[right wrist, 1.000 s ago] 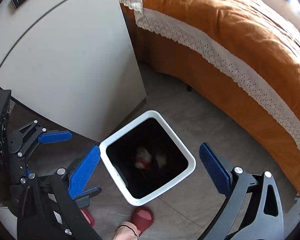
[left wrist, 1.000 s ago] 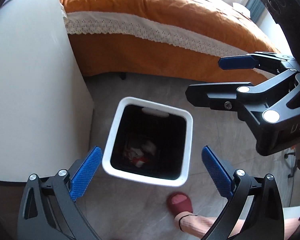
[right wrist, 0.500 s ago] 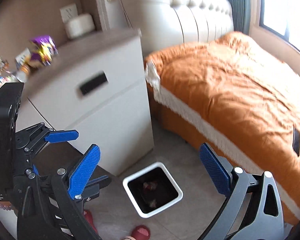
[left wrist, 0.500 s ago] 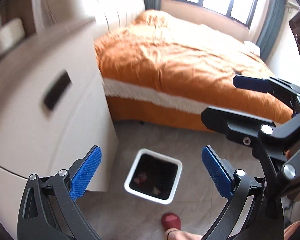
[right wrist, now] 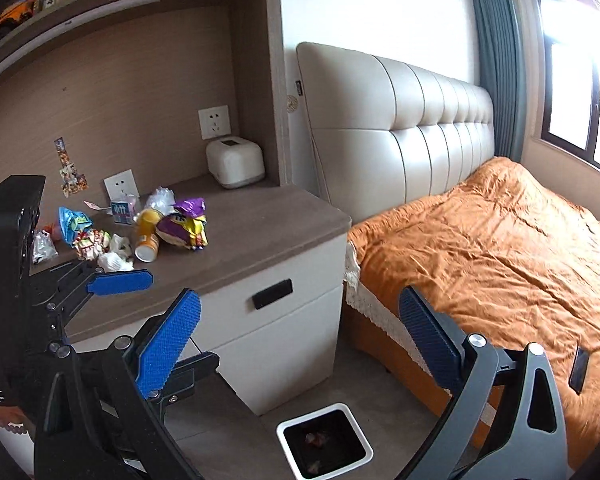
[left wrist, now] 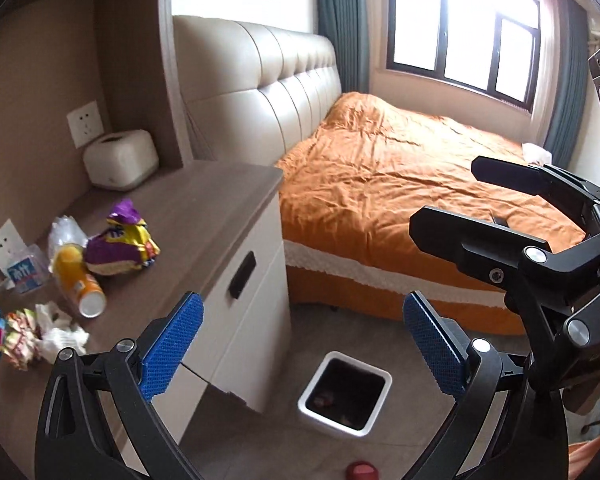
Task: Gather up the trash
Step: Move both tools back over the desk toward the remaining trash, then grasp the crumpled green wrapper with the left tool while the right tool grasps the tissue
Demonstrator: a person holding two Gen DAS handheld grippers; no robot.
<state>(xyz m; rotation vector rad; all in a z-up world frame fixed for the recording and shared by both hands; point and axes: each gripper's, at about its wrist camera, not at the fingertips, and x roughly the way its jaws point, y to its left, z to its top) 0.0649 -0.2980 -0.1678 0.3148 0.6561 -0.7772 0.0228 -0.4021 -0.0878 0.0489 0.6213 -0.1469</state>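
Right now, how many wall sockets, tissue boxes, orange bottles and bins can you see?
wall sockets: 2
tissue boxes: 1
orange bottles: 1, lying on the desk
bins: 1, on the floor
Total: 5
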